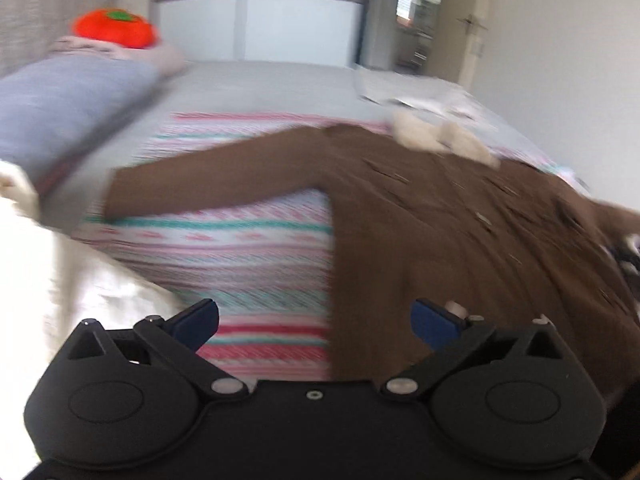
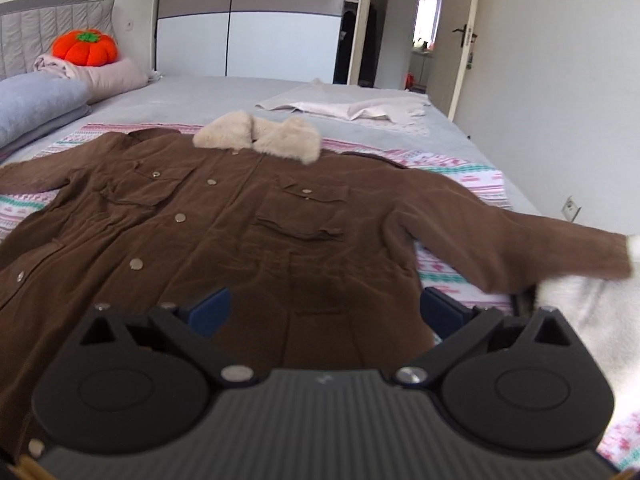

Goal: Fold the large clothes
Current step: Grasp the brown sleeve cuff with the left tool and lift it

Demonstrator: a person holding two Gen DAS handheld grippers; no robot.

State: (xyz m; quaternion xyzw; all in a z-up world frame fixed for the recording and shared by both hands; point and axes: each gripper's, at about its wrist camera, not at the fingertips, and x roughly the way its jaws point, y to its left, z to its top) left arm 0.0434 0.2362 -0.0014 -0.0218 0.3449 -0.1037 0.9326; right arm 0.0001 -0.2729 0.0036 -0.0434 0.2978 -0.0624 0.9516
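Both the left gripper [image 1: 315, 322] and right gripper [image 2: 326, 310] have jaws wide apart, holding nothing. The brown coat [image 2: 240, 220] lies flat on a striped blanket [image 1: 248, 248] on the bed [image 2: 208, 96]. Pillows [image 2: 36, 104] and an orange pumpkin cushion [image 2: 86, 48] sit far behind.

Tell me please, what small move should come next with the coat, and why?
Probably bring the left gripper to the sleeve that lies spread out sideways and fold it over the coat. The coat lies flat and buttoned, and both grippers are open and empty.

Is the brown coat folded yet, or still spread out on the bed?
Spread out, unfolded. The brown coat lies flat, front up, on the bed, both sleeves stretched sideways, fur collar at the top.
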